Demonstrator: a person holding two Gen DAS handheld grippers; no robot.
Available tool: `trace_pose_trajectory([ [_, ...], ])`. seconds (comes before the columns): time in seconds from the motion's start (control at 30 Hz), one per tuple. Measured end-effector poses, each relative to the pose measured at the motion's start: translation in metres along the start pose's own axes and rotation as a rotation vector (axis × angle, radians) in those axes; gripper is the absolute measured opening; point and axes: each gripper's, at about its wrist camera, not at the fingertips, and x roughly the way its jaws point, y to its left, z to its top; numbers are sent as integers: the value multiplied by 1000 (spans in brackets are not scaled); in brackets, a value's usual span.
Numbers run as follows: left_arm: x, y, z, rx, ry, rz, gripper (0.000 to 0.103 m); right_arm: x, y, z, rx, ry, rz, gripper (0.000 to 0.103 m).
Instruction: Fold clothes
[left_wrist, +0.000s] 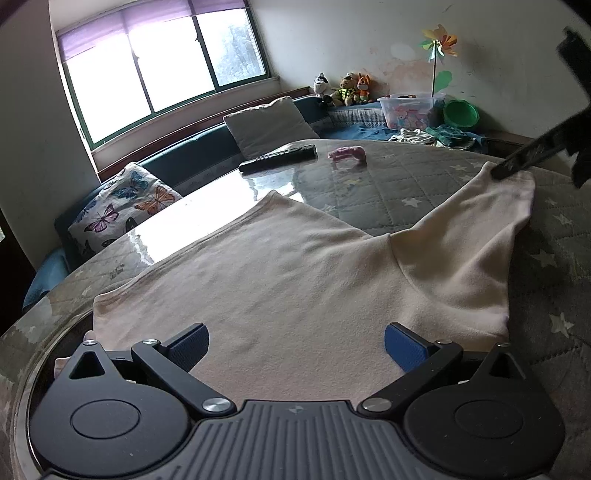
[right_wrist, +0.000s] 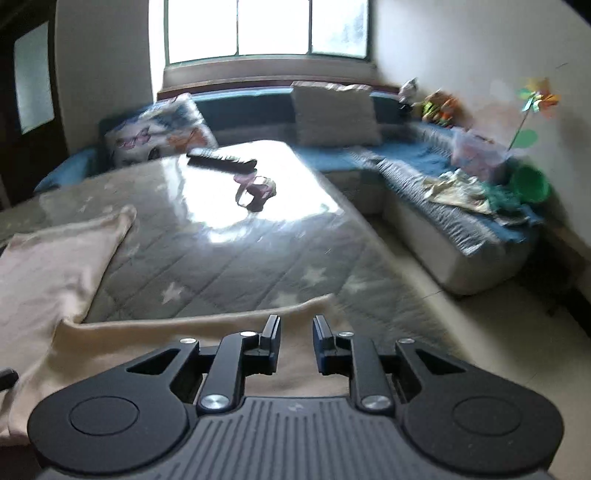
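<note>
A cream long-sleeved garment (left_wrist: 277, 280) lies spread flat on the table, one sleeve (left_wrist: 472, 229) stretched out to the right. My left gripper (left_wrist: 295, 332) is open wide just above the garment's near edge, with nothing between its blue pads. In the left wrist view, a black finger (left_wrist: 524, 158) of the right gripper reaches the sleeve's far end. In the right wrist view, my right gripper (right_wrist: 296, 325) hovers over the sleeve (right_wrist: 184, 332). Its jaws stand a narrow gap apart and no cloth is pinched between them. The garment's body (right_wrist: 48, 266) lies to the left.
The table (left_wrist: 406, 184) has a glossy top over a grey quilted cloth with stars. A black remote (left_wrist: 279, 157) and a small pink item (left_wrist: 347, 154) lie at its far end. Beyond are a blue sofa with pillows (left_wrist: 269, 125), a clothes pile (left_wrist: 436, 138) and a plastic box (left_wrist: 410, 110).
</note>
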Motion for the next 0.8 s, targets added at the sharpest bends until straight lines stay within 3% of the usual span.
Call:
trace_pose_trajectory([
  [0.07,0,0,0,-2,0,1,103,11,3,-1,-5,25,1,31],
  [0.17,-3,1,0,-10,-1,0,103,14,2,3,5,21,-5,33],
  [0.2,-4,2,0,-13,-3,1,103,12,2,5,6,22,-5,40],
  [0.33,-16,11,3,-37,-31,10,103,1,17,10,-46,0,25,49],
  [0.4,-22,20,5,-52,-45,30,103,-5,30,11,-67,-10,67,60],
  [0.53,-29,52,8,-129,-47,82,101,-21,61,11,-138,-45,175,67],
  [0.8,3,147,1,-374,92,227,76,-40,127,7,-284,-67,393,68],
])
